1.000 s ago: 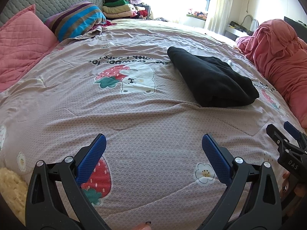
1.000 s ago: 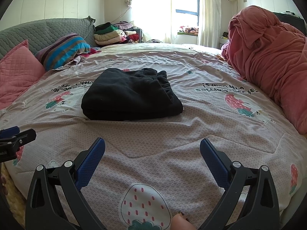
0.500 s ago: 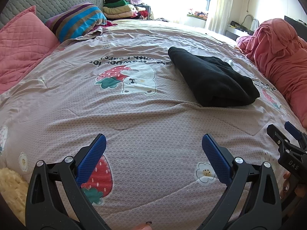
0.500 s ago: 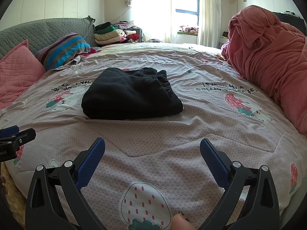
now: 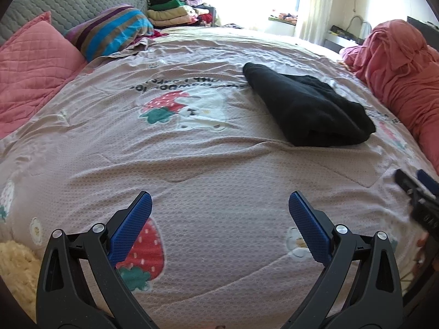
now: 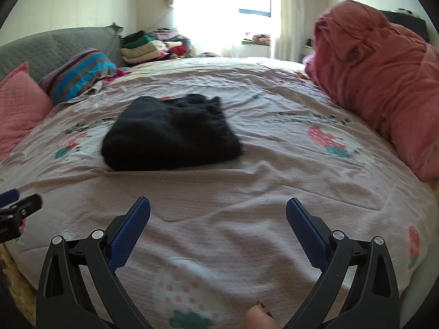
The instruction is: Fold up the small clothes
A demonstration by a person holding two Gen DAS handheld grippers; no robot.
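A folded black garment (image 5: 310, 112) lies on the pink printed bedspread (image 5: 192, 164), right of middle in the left wrist view and left of middle in the right wrist view (image 6: 170, 134). My left gripper (image 5: 219, 205) is open and empty above the near part of the bed, well short of the garment. My right gripper (image 6: 218, 213) is open and empty too, also short of the garment. The right gripper's tip shows at the right edge of the left wrist view (image 5: 419, 192). The left gripper's tip shows at the left edge of the right wrist view (image 6: 19, 208).
A heap of pink bedding (image 6: 384, 82) lies along the right side. Pink (image 5: 30, 65) and striped (image 5: 109, 30) pillows sit at the left by the grey headboard (image 5: 68, 2). A stack of folded clothes (image 5: 172, 13) stands at the far end. A cream fluffy item (image 5: 13, 263) is at the near left.
The right wrist view has shifted and blurred: the right gripper is moving, with the garment now lower and more to the left in its view. The left gripper has barely moved.
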